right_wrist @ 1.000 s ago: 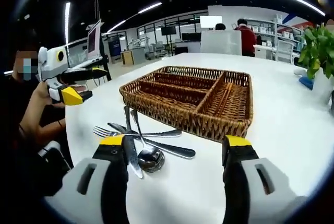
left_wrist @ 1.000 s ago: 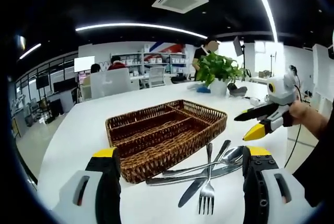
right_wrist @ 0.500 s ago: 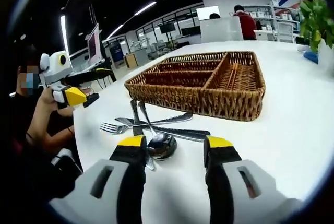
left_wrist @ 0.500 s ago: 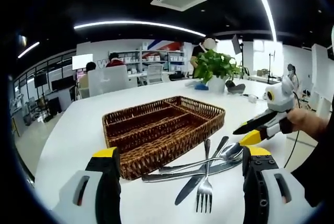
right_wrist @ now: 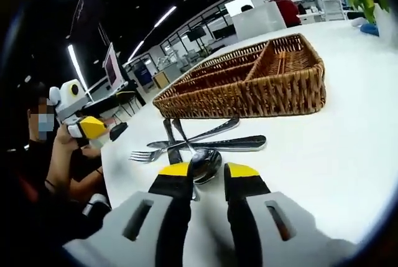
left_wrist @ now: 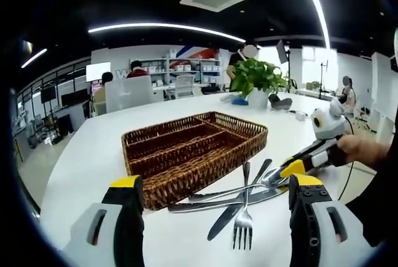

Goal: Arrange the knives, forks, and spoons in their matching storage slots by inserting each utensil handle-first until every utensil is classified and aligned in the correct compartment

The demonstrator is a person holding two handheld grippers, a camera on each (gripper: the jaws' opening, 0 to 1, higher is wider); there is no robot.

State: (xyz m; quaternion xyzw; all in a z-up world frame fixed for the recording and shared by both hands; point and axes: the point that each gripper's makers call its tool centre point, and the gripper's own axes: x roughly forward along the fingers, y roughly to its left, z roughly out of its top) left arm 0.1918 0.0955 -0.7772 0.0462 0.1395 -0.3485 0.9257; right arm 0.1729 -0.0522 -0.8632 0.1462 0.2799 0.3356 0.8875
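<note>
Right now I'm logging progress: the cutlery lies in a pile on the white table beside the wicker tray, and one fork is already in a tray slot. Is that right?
Not quite. No fork is in a slot: the wicker tray has bare compartments in the left gripper view, and the fork lies in the pile on the white table. The rest holds.

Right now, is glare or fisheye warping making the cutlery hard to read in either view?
Left gripper view: ceiling strips blow out, yet the fork and knife stay crisp on the bright table. Right gripper view: the spoon bowl carries mirror reflections, the basket bends with the lens, and the right gripper looks soft.
</note>
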